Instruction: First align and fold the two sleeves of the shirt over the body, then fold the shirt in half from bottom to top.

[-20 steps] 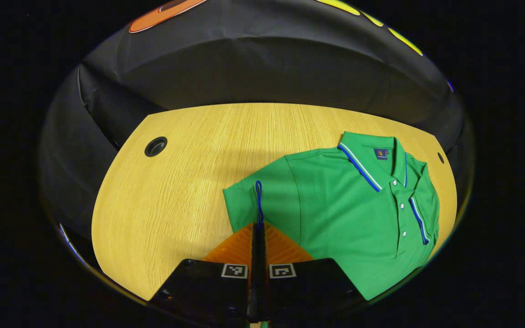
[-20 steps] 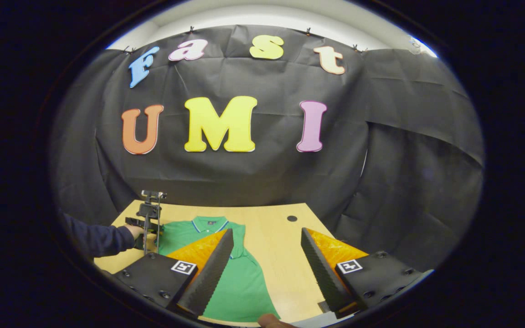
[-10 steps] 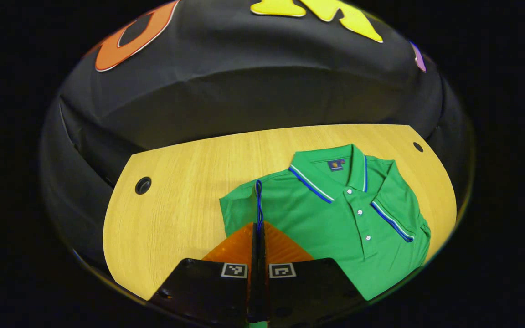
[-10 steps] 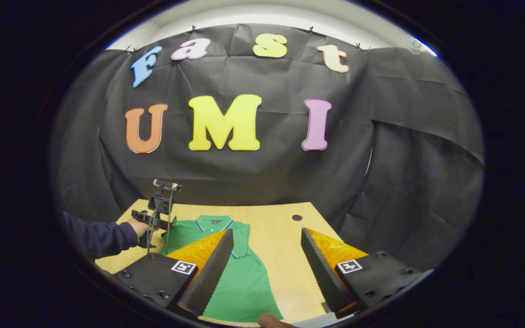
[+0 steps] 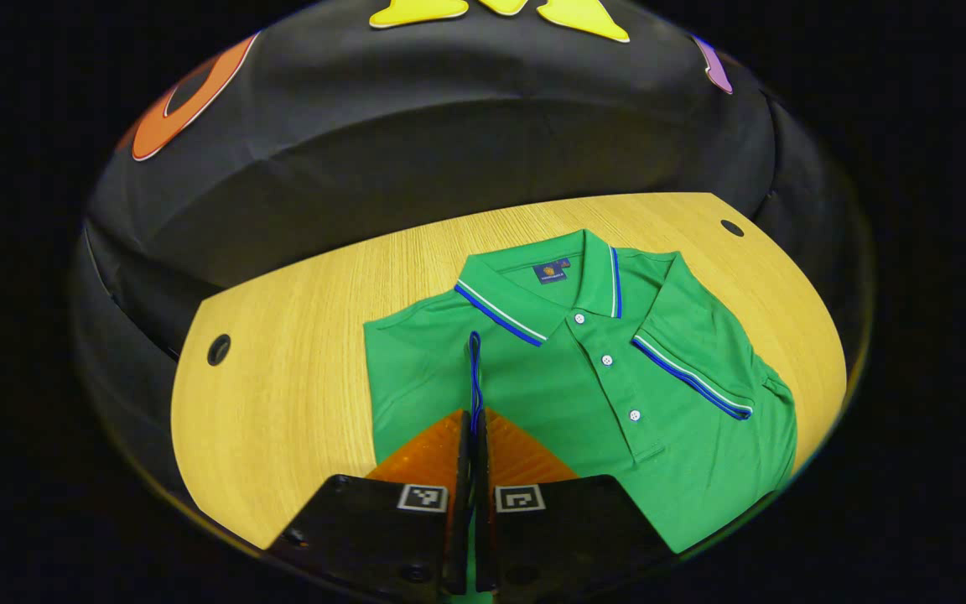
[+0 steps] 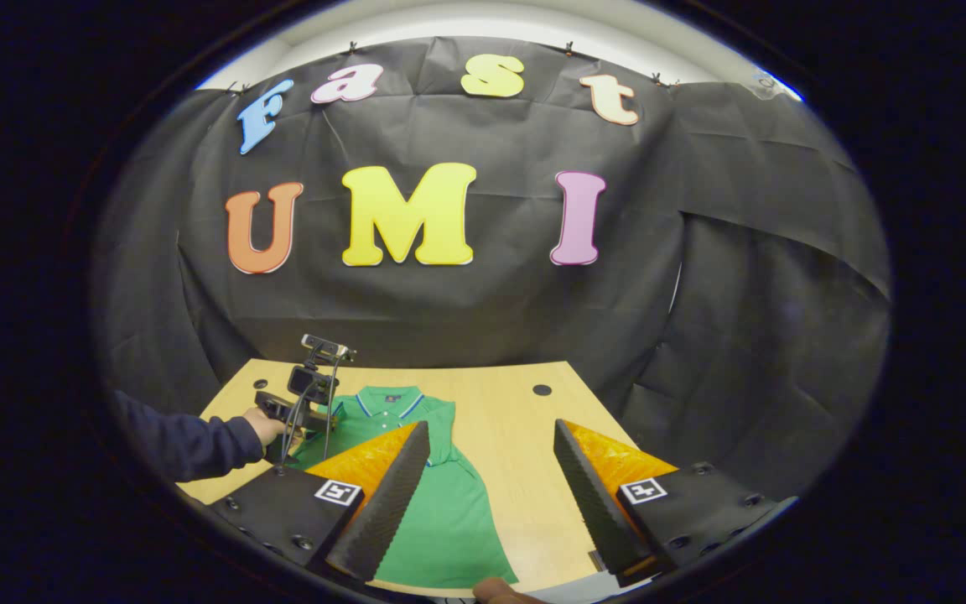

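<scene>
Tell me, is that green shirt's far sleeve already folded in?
Folded: the sleeve lies across the shirt, its striped cuff on the chest. The other cuff is pinched in the left tongs.

The green shirt (image 5: 584,394) lies face up, collar away. One striped sleeve (image 5: 701,369) is folded across its body.

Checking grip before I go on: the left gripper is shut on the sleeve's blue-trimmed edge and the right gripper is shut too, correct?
Not quite. The right gripper is open, fingers spread above the table, as the right gripper view shows. The left gripper is shut on the sleeve edge.
</scene>
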